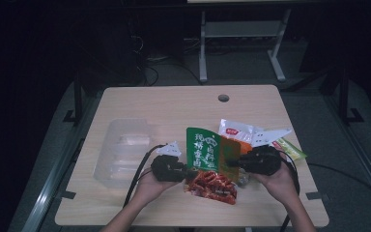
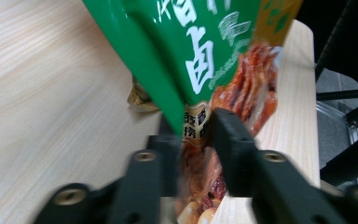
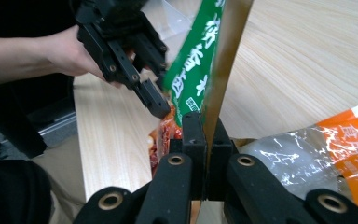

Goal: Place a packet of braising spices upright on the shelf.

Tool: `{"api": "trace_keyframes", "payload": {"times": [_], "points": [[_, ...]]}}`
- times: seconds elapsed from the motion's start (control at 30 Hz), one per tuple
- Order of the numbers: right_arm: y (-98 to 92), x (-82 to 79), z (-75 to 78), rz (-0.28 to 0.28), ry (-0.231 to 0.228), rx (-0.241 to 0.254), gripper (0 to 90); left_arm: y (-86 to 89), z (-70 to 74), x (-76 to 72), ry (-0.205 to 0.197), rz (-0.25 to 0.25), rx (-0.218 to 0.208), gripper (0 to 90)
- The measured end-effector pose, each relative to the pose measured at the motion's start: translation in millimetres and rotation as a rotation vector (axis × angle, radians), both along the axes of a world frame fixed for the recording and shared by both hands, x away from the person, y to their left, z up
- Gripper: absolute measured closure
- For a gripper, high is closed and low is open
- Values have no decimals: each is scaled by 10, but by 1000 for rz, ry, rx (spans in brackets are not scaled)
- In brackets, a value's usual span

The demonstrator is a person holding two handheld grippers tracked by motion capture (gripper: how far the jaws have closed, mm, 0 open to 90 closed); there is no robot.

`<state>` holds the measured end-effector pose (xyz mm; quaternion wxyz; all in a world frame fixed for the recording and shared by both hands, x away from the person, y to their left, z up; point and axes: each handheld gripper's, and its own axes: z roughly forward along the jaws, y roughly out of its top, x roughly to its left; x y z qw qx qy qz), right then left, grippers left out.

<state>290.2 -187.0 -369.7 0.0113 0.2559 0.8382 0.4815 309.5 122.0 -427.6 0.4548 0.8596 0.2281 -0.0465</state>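
While pinched: one green packet (image 1: 207, 151), two claws.

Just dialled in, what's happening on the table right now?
A person holds a green snack packet up between both tongs. The right tongs are clamped shut on its edge; the left tongs pinch its lower end from the other side. A red-printed packet lies on the wooden table beneath, an orange-and-white packet sits behind, and a clear plastic tray waits to the left.
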Motion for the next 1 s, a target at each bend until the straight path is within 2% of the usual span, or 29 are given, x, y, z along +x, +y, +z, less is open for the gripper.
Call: {"api": "trace_keyframes", "payload": {"times": [0.07,0.2,0.33,0.37,0.4,0.43,0.6,0.73,0.83,0.93,1.0], "points": [[0,5,-6,-6,1,-4,894,4,8,-7,-6,-2,4,808],[-15,31,-22,-27,7,1,889,12,24,-47,-29,0,2,855],[-7,46,-51,-51,15,-24,821,14,40,-84,-56,6,5,868],[2,55,-95,-61,32,-35,782,16,47,-91,-65,6,5,877],[2,55,-95,-61,32,-35,782,18,53,-95,-72,4,9,877],[10,75,-143,-58,55,-37,745,19,58,-102,-81,5,10,881],[66,105,-211,-58,74,-49,747,29,63,-100,-87,2,20,881],[132,123,-241,-41,89,-63,849,34,68,-118,-93,5,30,876],[155,111,-228,-32,88,-65,889,46,73,-149,-98,12,37,826],[164,84,-198,-24,81,-62,894,66,79,-206,-110,7,55,707],[169,52,-165,-21,71,-54,895,81,94,-246,-113,10,45,642]]}}
